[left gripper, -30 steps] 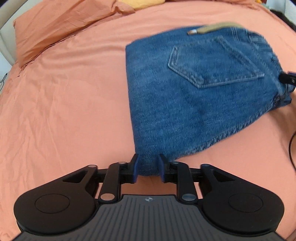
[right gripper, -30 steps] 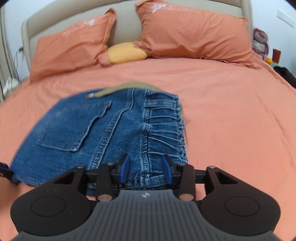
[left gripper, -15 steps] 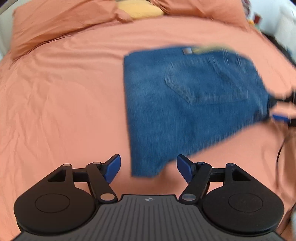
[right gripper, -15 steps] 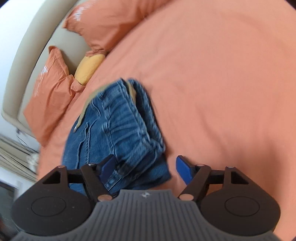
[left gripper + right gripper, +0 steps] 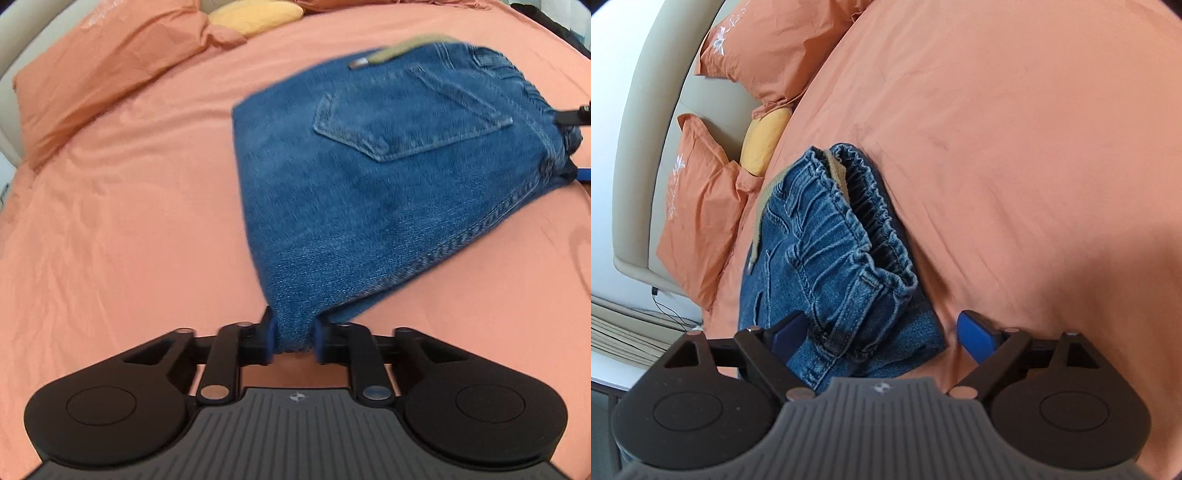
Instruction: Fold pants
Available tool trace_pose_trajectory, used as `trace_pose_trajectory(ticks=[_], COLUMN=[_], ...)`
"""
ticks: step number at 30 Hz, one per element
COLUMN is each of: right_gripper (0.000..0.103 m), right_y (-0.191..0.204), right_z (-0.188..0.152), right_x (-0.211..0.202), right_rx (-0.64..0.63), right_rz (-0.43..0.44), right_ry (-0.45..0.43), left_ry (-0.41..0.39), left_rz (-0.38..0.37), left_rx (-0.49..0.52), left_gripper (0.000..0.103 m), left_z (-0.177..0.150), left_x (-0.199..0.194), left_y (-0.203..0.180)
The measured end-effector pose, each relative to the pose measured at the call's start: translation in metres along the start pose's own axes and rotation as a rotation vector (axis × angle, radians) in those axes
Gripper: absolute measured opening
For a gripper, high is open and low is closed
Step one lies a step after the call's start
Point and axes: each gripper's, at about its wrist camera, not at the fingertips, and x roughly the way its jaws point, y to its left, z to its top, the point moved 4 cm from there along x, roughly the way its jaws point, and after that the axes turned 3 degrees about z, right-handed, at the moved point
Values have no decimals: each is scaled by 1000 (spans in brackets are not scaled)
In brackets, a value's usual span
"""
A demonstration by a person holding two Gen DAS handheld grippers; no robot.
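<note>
While closing, left gripper [image 5: 293, 338] clamped on the near corner of the folded pants [image 5: 388, 177], denim bunched between both blue pads at lower centre of the left wrist view; pants spread from there up to the upper right of the frame, back pocket facing up, tan drawstring [image 5: 399, 50] at the top edge, slightly blurred; lying on the orange bed sheet [image 5: 129, 221]; orange pillow [image 5: 99, 62] in the upper left and yellow cushion [image 5: 255, 14] at top centre of that frame.

Seen from the right wrist view, right gripper [image 5: 882, 332] spread wide and opening, fingers [image 5: 977, 334] apart at lower centre; elastic waistband end of the pants [image 5: 827, 236] lying between them; left pad just beside or touching the denim, cannot tell which; right pad clear of the cloth, over bare sheet [image 5: 1015, 147]; no squeeze on the fabric visible; 2 orange pillows [image 5: 698, 206] and the yellow cushion [image 5: 764, 144] against the beige headboard [image 5: 653, 122] along the left of the frame; part of the right gripper visible at the far right edge of the left wrist view, beside the waistband.
</note>
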Motion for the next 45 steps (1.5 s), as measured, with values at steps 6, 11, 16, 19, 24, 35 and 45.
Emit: trace_pose_trajectory(ticks=[6,11,16,19,24,35,45], right_gripper=[77,77,77,77,72,59,35], right_y=[-9,-7,-1,0,-2,-8,9], right_z=[7,17,36,40,45,60,65], right_x=[-1,4,18,26,33,52,53], right_rx=[63,47,32,19,-8,14,-67], right_rz=[39,62,97,106,131,200,197], right_ry=[13,34,48,55,60,48,44], left_ry=[106,79,22,-14,-11,33,-14], left_rz=[-40,-104,-240,-295,-357,-512,-529], left_rx=[-77,26,-83,-205,-393,-609,-596], left_gripper=[18,57,69,73,73,73,18], left_z=[-1,-3,19,44,80,90,96], left_x=[24,1,-21,-17,32,109,101], left_y=[11,10,43,61,79,91,87])
